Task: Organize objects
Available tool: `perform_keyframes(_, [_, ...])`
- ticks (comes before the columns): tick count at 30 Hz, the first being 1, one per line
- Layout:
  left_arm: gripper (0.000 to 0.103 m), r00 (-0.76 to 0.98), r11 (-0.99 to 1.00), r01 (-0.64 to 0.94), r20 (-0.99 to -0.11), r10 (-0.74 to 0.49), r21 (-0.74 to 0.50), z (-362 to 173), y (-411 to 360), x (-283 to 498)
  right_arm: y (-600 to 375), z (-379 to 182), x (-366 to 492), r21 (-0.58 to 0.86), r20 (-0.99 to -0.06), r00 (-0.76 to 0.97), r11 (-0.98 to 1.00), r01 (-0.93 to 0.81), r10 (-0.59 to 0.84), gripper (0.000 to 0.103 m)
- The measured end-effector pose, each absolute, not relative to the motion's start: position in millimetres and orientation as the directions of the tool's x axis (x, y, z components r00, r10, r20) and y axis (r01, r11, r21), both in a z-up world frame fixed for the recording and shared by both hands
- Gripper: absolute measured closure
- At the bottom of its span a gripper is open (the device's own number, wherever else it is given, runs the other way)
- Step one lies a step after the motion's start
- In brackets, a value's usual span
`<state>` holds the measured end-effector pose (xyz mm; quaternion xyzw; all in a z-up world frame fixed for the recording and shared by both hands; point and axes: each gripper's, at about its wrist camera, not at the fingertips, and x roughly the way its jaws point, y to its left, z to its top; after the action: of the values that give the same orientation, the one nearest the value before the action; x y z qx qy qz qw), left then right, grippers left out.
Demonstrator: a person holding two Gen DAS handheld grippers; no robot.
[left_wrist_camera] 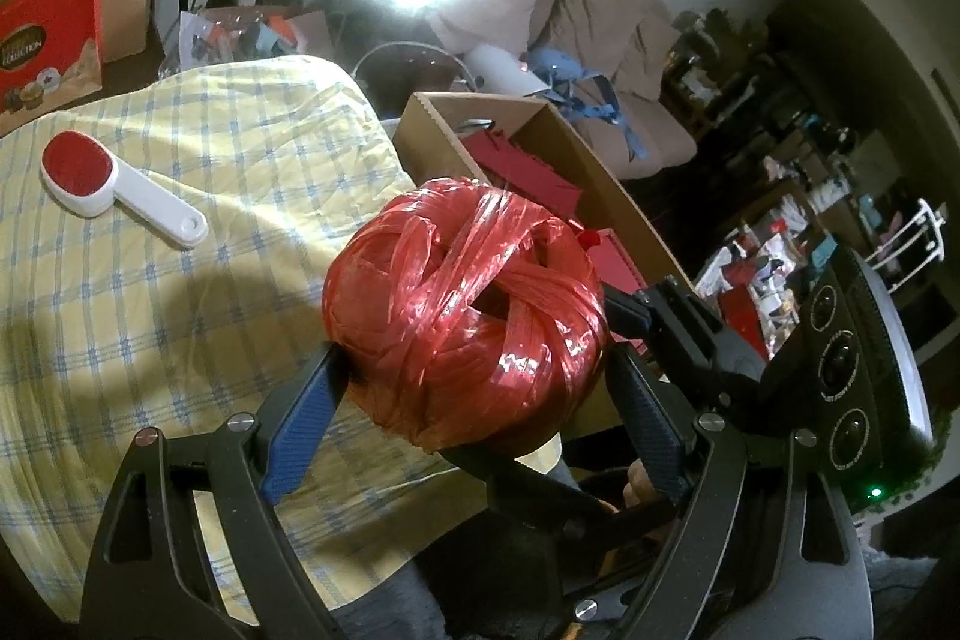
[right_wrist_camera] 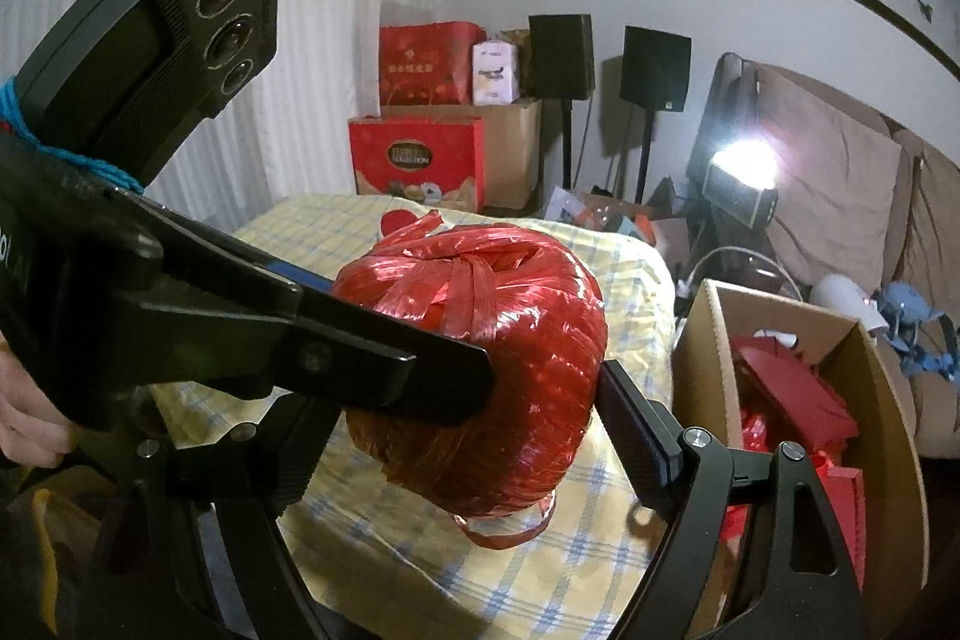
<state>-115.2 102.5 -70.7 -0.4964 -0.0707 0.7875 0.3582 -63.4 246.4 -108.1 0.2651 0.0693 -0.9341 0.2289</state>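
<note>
— Held where?
— Centre of both views: red twine ball (left_wrist_camera: 465, 313) (right_wrist_camera: 480, 364), pinched between the left gripper (left_wrist_camera: 474, 388) fingers and likewise clamped by the right gripper (right_wrist_camera: 474, 418), raised over the checked tablecloth (left_wrist_camera: 150, 280) (right_wrist_camera: 420, 550).
— Hidden?
— Underside of the ball, cut off by the tools; in the right view, left side masked by the other tool's finger.
— Elsewhere?
— Lint brush (left_wrist_camera: 114, 187) at left, resting on the cloth. Cardboard box (left_wrist_camera: 606, 184) (right_wrist_camera: 888, 430) right of centre, red contents hard to make out.

Red gift bag (right_wrist_camera: 416, 163): "COLLECTION" legible; other txt too blurry.
</note>
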Motion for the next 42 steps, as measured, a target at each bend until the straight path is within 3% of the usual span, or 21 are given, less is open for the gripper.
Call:
perform_keyframes(17, [0.018, -0.285, -0.772, -0.507, -0.771, 0.569, -0.383, -63.4, 127.0, -113.5, 265.2, -107.4, -63.2, 0.046, -0.487, -0.762, -0.884, 0.465, -0.427, 0.018])
perform_keyframes(42, [0.018, -0.343, -0.747, -0.593, -0.746, 0.571, -0.299, -18.7, 197.1, -107.5, 324.6, -68.8, -66.3, 0.037, -0.420, -0.821, -0.911, 0.411, -0.388, 0.018])
